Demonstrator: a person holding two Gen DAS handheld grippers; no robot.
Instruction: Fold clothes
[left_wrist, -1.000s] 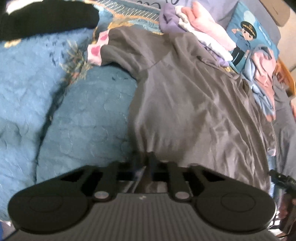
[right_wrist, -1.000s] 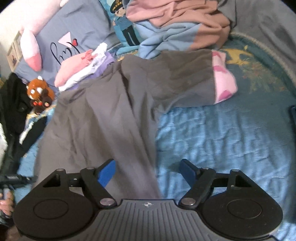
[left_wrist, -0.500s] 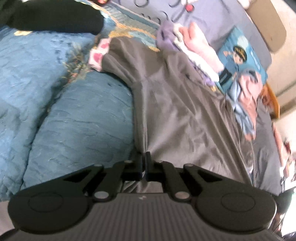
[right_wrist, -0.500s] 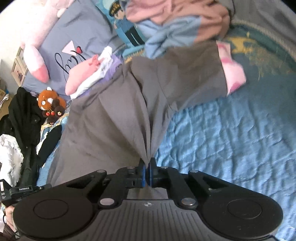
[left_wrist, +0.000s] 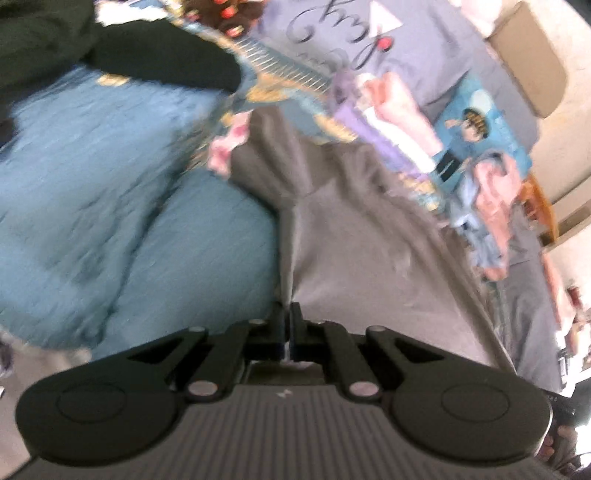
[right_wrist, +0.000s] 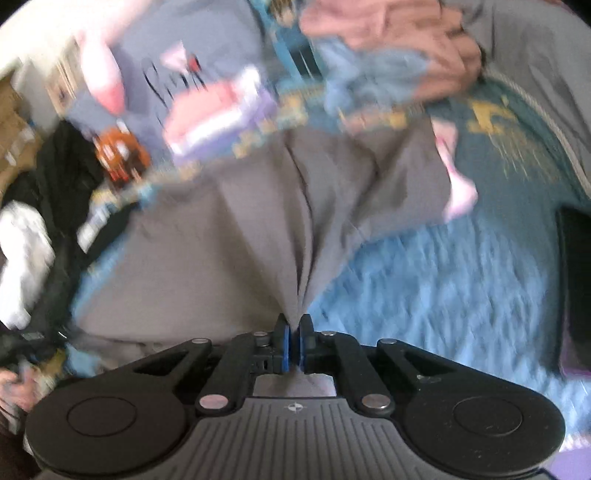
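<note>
Grey T-shirt (left_wrist: 369, 243), spread face-up over a blue quilt (left_wrist: 122, 236), stretching away beyond both sets of fingers toward the pillows. Pinched at its near hem in two places: left gripper (left_wrist: 287, 325) clamped tight on one bottom corner, right gripper (right_wrist: 293, 341) clamped on the other, blue pads (right_wrist: 285, 349) pressed together with cloth gathered between. Fanning out from each pinch, tight pleats in the fabric, widening toward the shoulders. Probably held this way so as to lift the bottom edge and carry it up toward the collar for a crosswise fold; two corner grips keep the hem straight and stop the middle sagging. Judged as an early stage: no fold made yet, sleeves out flat. Beyond and to the left of the left fingers, one sleeve with a pink patterned cuff (left_wrist: 225, 155); beyond and to the right of the right fingers, the other cuff (right_wrist: 458, 184).

Underneath, a soft quilted bedspread, puckered, with yellow embroidery (right_wrist: 491, 114) far ahead on the right. Past the shirt's collar, a small stack of folded pink, white and lilac garments (right_wrist: 218, 114), a grey pillow with script lettering (left_wrist: 369, 40), a cartoon-printed blue cushion (left_wrist: 476, 129), and a crumpled pink-and-blue garment (right_wrist: 388, 40). To the far left of the right fingers, dark clothing (right_wrist: 62, 173) and an orange plush toy (right_wrist: 122, 155). Both views heavily smeared, so fine detail uncertain.
</note>
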